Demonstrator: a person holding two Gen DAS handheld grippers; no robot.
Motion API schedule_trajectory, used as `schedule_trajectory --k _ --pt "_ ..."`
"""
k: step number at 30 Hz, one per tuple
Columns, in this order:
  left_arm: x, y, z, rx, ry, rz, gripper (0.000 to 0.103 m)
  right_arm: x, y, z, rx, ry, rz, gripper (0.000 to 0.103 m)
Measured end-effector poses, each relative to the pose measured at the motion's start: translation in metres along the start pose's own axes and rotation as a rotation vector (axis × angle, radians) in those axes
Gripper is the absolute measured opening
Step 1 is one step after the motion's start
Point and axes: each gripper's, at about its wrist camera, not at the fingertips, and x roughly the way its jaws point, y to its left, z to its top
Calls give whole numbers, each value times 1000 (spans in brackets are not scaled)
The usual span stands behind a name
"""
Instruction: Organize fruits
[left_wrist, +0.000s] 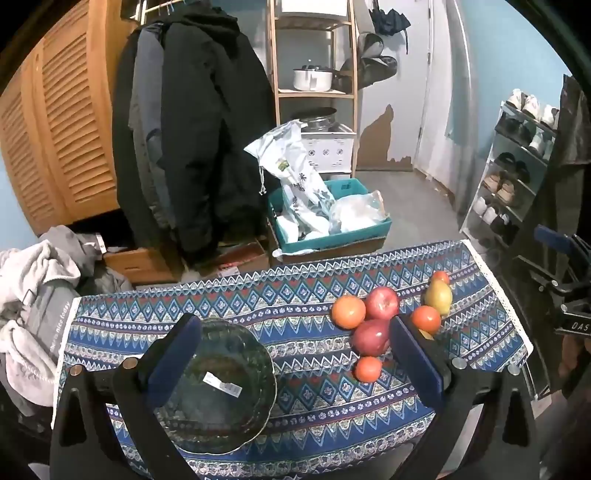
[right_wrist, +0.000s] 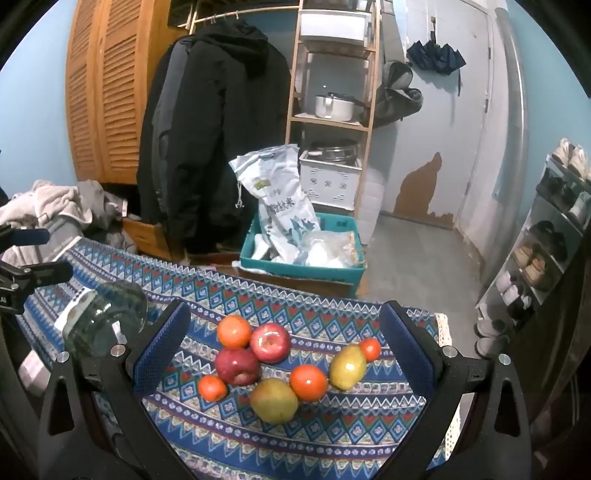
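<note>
A clear glass bowl (left_wrist: 221, 384) with a price sticker sits on the patterned tablecloth (left_wrist: 314, 413), empty, under my left gripper (left_wrist: 295, 365), which is open and holds nothing. Right of it lies a cluster of fruit: two red apples (right_wrist: 269, 341), oranges (right_wrist: 308, 382), small tangerines (right_wrist: 212, 387) and two yellow-green pears (right_wrist: 274, 400). My right gripper (right_wrist: 284, 362) is open and empty, hovering over the fruit cluster. The bowl also shows at the left in the right wrist view (right_wrist: 103, 321). The fruit shows in the left wrist view (left_wrist: 380, 317).
Behind the table stand a teal crate (right_wrist: 303, 266) with bags, a wooden shelf (right_wrist: 332, 110) with pots, hanging dark coats (right_wrist: 207, 140) and a shoe rack (right_wrist: 546, 258) at right. A pile of clothes (left_wrist: 33, 295) lies left of the table.
</note>
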Motion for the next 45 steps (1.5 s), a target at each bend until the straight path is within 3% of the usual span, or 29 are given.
schedule_trajectory --k 45 --pt "0 -9 -9 15 -2 4 102 5 14 -11 -12 14 6 100"
